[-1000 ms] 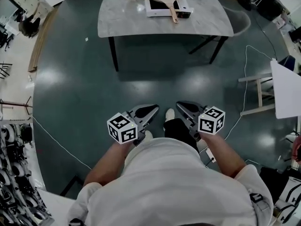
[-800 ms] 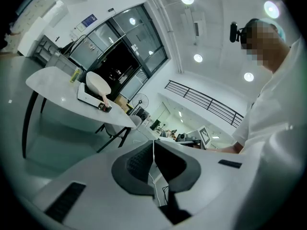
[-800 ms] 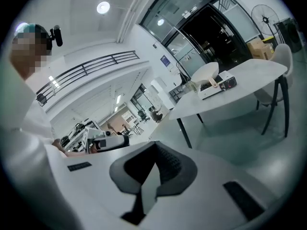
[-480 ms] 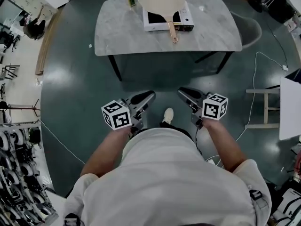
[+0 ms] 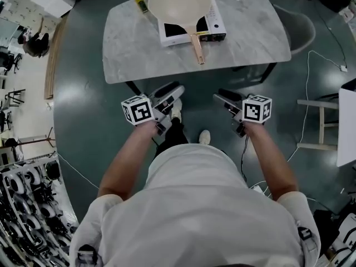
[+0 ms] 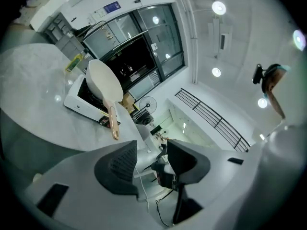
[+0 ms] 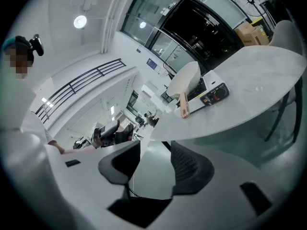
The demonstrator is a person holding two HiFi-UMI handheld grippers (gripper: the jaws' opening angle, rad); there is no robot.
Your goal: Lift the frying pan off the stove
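Note:
A cream frying pan [image 5: 179, 2] with a wooden handle [image 5: 197, 49] rests on a white portable stove [image 5: 189, 31] on the marble table [image 5: 139, 49]. The pan [image 6: 104, 83] and the stove [image 6: 84, 102] also show in the left gripper view, and the pan [image 7: 184, 85] again in the right gripper view. My left gripper [image 5: 177, 89] hangs just short of the table's near edge, its jaws opening with nothing between them. My right gripper [image 5: 218, 95] is level with it, jaws opening too and empty. Both stand well short of the pan.
A yellow bottle [image 5: 140, 0] lies left of the stove. A grey chair [image 5: 297, 29] stands at the table's right end, a wooden stool [image 5: 317, 121] and a white cable [image 5: 306, 93] on the floor to the right. Racks of gear [image 5: 22, 204] fill the lower left.
The person has walked up to the table, so pan and stove now sit closer. Both grippers have gone from shut to open and moved forward to the table's edge.

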